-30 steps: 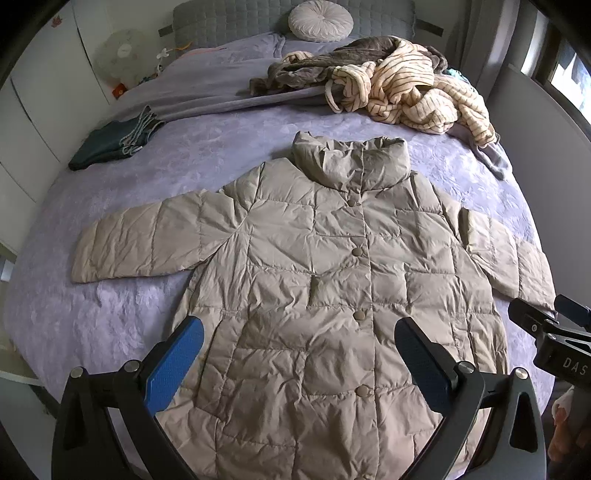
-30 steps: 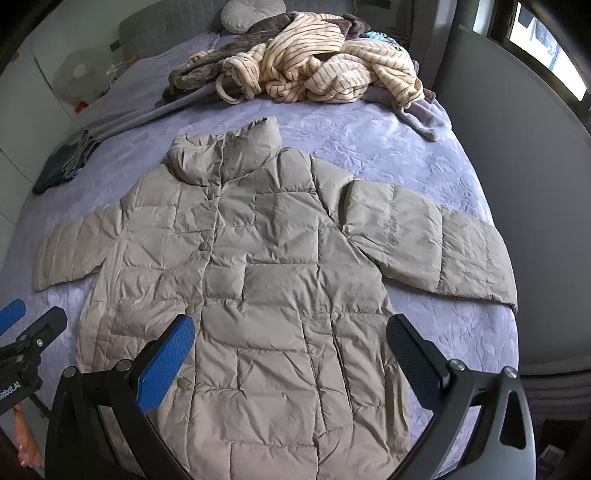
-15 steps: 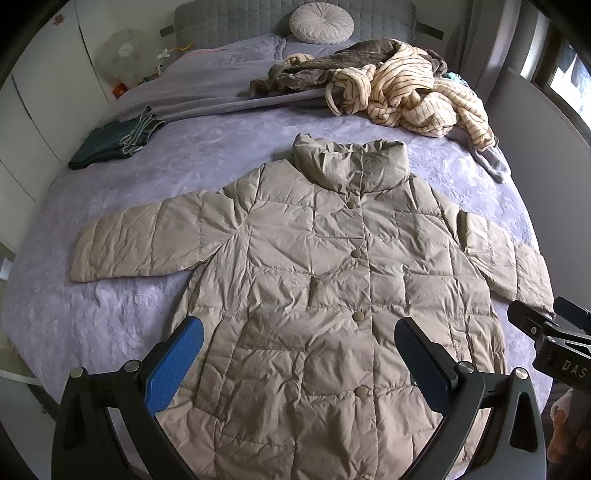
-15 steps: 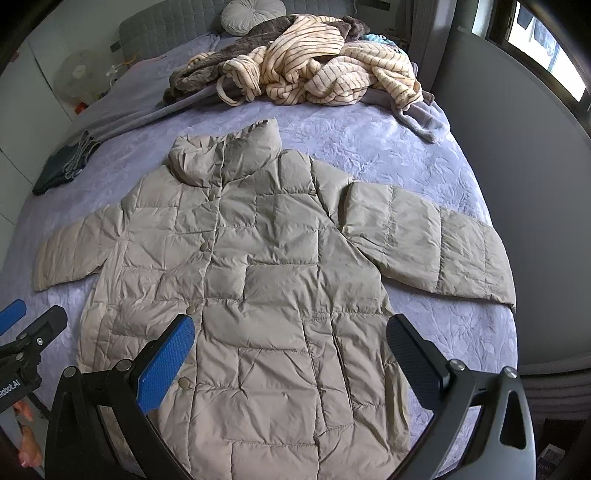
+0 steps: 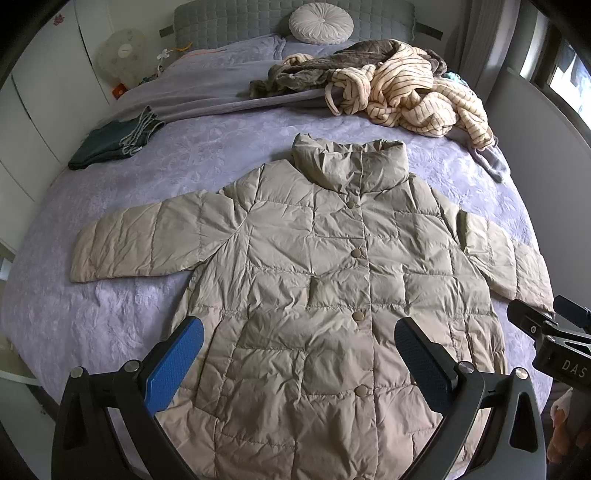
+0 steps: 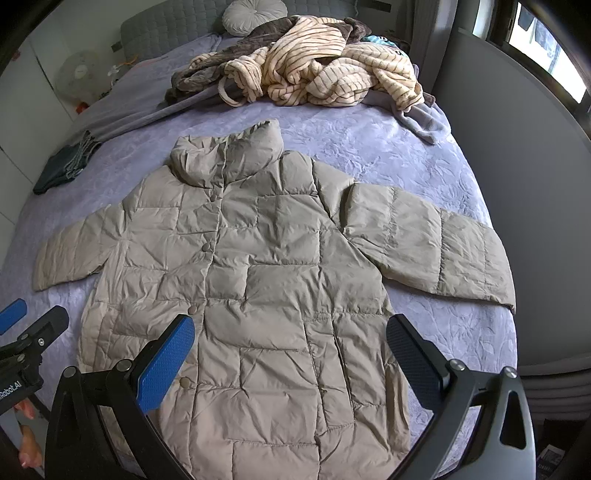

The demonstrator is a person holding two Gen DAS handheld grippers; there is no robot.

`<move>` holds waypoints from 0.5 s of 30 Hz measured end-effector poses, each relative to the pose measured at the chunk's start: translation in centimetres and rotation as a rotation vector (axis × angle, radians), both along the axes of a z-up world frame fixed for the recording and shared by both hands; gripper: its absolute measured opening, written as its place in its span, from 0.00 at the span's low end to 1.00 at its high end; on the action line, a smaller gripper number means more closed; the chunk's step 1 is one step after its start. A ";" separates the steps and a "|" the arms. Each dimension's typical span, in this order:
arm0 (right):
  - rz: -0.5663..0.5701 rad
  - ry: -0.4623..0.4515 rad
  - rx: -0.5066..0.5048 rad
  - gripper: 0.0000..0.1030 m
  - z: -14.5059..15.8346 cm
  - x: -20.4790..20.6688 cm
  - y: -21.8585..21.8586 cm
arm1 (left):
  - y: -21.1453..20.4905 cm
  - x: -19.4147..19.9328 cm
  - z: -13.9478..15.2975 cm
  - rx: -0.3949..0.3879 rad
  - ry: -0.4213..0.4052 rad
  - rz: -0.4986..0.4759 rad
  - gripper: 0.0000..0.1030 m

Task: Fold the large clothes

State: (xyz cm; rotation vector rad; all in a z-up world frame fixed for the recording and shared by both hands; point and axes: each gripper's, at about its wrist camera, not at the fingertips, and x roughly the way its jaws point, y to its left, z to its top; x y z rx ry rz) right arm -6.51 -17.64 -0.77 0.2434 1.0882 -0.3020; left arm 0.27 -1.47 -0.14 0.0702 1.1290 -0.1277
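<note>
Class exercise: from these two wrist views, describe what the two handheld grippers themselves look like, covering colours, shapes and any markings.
Both the left gripper and the right gripper have black, angular, forked frames with silver screw heads. Each carries two flat textured pads, bright blue where lit. White lettering shows on the bodies: "DAS" on one, "Robot.AI" on the other. No cables visible.

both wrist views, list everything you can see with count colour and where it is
puffer jacket: 1, beige, spread flat front-up mid-bed, snapped shut, sleeves out
bed cover: 1, lilac, under the jacket
striped robe: 1, cream with brown stripes, heaped beyond the collar
brown fleece garment: 1, brown, in the same heap
round cushion: 1, pale grey, at the headboard
headboard: 1, grey quilted, far end
folded garment: 1, dark teal, far left edge of bed
fan: 1, white, left of the bed
left gripper: 1, black, blue pads, open above the hem
right gripper: 1, black, blue pads, open above the hem
</note>
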 end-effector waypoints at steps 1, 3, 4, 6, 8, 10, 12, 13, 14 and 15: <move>-0.001 0.000 0.000 1.00 0.0 0.0 0.0 | 0.0 0.0 0.0 0.000 0.000 0.000 1.00; 0.001 -0.001 -0.002 1.00 0.0 0.0 0.1 | 0.0 0.0 0.0 0.001 0.000 0.000 1.00; 0.001 -0.002 -0.002 1.00 0.0 0.0 0.0 | 0.0 0.0 0.0 0.001 0.000 0.000 1.00; 0.003 -0.002 -0.002 1.00 0.0 0.0 0.0 | 0.0 0.0 0.0 0.000 0.000 0.000 1.00; 0.004 -0.002 -0.002 1.00 0.0 0.0 0.0 | 0.0 -0.1 0.0 0.001 0.000 0.000 1.00; 0.002 -0.001 -0.002 1.00 -0.1 0.1 0.0 | 0.0 0.0 0.0 0.000 0.001 0.000 1.00; 0.001 -0.001 -0.002 1.00 -0.1 0.0 0.0 | 0.1 -0.1 0.0 0.001 0.000 0.000 1.00; 0.001 -0.002 -0.002 1.00 -0.1 0.0 0.0 | 0.0 0.0 0.0 0.000 0.000 0.000 1.00; 0.001 -0.002 -0.002 1.00 -0.1 0.0 0.0 | 0.1 0.0 0.0 0.000 -0.001 0.000 1.00; 0.001 -0.001 -0.002 1.00 -0.1 0.0 0.0 | 0.1 0.0 0.0 0.000 -0.001 0.000 1.00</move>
